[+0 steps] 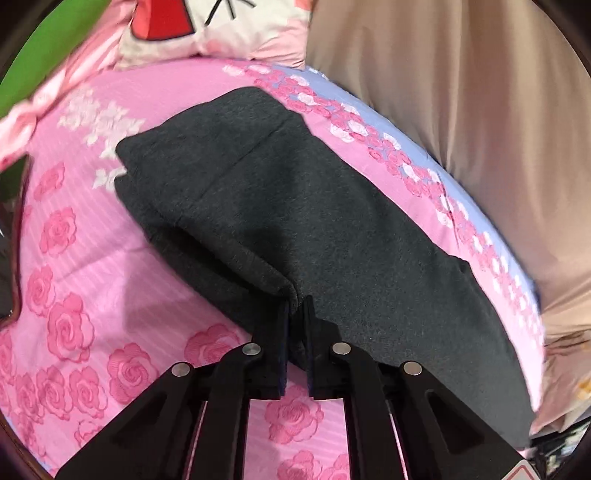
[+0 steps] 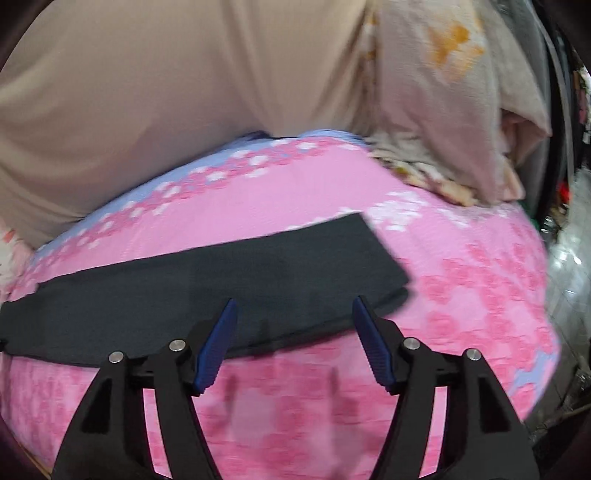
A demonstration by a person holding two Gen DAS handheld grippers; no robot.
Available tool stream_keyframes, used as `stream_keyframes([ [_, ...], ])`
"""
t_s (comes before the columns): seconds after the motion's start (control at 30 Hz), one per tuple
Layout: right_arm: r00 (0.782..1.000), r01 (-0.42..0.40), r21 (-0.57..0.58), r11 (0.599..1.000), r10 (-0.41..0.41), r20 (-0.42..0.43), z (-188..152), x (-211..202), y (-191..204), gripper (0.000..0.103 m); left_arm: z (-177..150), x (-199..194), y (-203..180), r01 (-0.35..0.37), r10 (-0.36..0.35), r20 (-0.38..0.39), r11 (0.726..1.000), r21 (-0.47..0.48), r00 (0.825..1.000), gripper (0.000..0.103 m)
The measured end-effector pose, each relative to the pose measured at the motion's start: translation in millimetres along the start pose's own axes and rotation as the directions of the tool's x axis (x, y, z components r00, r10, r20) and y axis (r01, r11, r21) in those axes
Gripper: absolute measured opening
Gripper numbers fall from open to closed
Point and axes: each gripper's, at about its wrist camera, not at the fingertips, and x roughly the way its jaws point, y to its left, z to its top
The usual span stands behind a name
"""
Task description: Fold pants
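Dark grey pants (image 1: 295,206) lie on a pink rose-print bed sheet (image 1: 70,280). In the left wrist view my left gripper (image 1: 297,306) is shut on a raised fold at the near edge of the pants. In the right wrist view the pants (image 2: 221,284) stretch as a long dark band across the sheet (image 2: 461,280), their end at the right. My right gripper (image 2: 293,314) is open and empty, its blue pads (image 2: 218,347) hovering over the near edge of the pants.
A beige curtain (image 1: 461,110) hangs behind the bed; it also fills the back of the right wrist view (image 2: 166,92). A printed pillow (image 1: 207,29) lies at the far left. A pale blanket pile (image 2: 454,122) sits at the right end.
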Motion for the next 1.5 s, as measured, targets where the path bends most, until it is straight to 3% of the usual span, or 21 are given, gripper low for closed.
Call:
stream_keyframes([
  [0.13,0.978,-0.209,-0.121,0.97,0.206,-0.037,9,13,97,0.062,-7,-13,4,-0.032,0.032,0.009,0.999,-0.032,0.999,0.008],
  [0.2,0.958,-0.285,-0.17,0.943,0.278,-0.063,10,22,139,0.062,-13,-34,-13,-0.09,0.088,0.084,0.996,0.026,0.993,0.007],
  [0.27,0.924,-0.383,-0.256,0.888,0.365,-0.115,10,37,203,0.058,-18,-59,-33,-0.151,0.131,0.186,0.984,0.099,0.974,0.009],
  [0.33,0.887,-0.461,-0.319,0.828,0.427,-0.174,6,50,256,0.043,-19,-66,-45,-0.111,0.082,0.201,0.984,0.136,0.976,0.02],
  [0.4,0.861,-0.508,-0.37,0.778,0.454,-0.228,0,67,311,0.012,-16,-49,-54,-0.07,0.043,0.153,0.983,0.173,0.987,0.024],
  [0.47,0.835,-0.549,-0.408,0.729,0.462,-0.299,-10,89,369,0.006,-9,-20,-51,-0.107,0.09,0.105,0.98,0.17,0.99,0.022],
  [0.53,0.837,-0.546,-0.455,0.704,0.432,-0.336,-21,112,414,0.006,0,10,-31,-0.132,0.127,0.052,0.985,0.113,0.991,0.01],
  [0.63,0.841,-0.534,-0.486,0.692,0.374,-0.391,-31,153,462,0.006,9,6,-20,-0.123,0.114,0.087,0.987,0.103,0.99,0.011],
  [0.73,0.868,-0.484,-0.516,0.707,0.311,-0.387,-34,193,491,0.004,20,9,-8,-0.11,0.103,0.085,0.991,0.073,0.991,0.011],
  [0.83,0.876,-0.466,-0.492,0.736,0.304,-0.374,-20,201,497,0.002,23,2,-3,-0.07,0.065,0.088,0.996,0.055,0.994,0.011],
  [0.9,0.887,-0.456,-0.502,0.735,0.331,-0.321,-18,182,491,0.006,25,-7,-2,-0.047,0.041,0.11,0.997,0.055,0.993,0.011],
  [0.93,0.881,-0.468,-0.499,0.73,0.343,-0.324,-20,177,489,0.006,26,-9,-4,-0.043,0.035,0.116,0.997,0.06,0.993,0.011],
  [1.0,0.847,-0.523,-0.465,0.714,0.374,-0.378,-29,173,482,0.006,26,-16,-8,-0.051,0.039,0.141,0.996,0.079,0.989,0.011],
  [1.1,0.864,-0.492,-0.491,0.719,0.333,-0.378,-39,181,483,0.004,26,-7,-16,-0.088,0.076,0.135,0.992,0.087,0.988,0.012],
  [1.2,0.868,-0.495,-0.457,0.739,0.392,-0.305,-23,138,458,0.009,20,-11,-25,-0.057,0.044,0.125,0.994,0.098,0.991,0.012],
  [1.27,0.878,-0.478,-0.457,0.75,0.424,-0.223,-15,96,418,0.01,11,-23,-38,-0.086,0.061,0.164,0.985,0.151,0.985,0.013],
  [1.33,0.891,-0.45,-0.42,0.788,0.431,-0.145,-10,55,355,0.011,3,-31,-49,-0.116,0.078,0.202,0.976,0.186,0.976,0.025],
  [1.37,0.902,-0.425,-0.394,0.815,0.418,-0.109,-9,40,320,0.011,-3,-36,-56,-0.122,0.077,0.223,0.973,0.198,0.972,0.038],
  [1.43,0.932,-0.352,-0.346,0.869,0.361,-0.041,-8,17,258,0.014,-15,-40,-69,-0.131,0.074,0.255,0.967,0.216,0.964,0.045],
  [1.5,0.967,-0.238,-0.27,0.933,0.253,0.024,-11,-8,183,0.032,-26,-39,-85,-0.144,0.075,0.279,0.961,0.235,0.957,0.045],
])
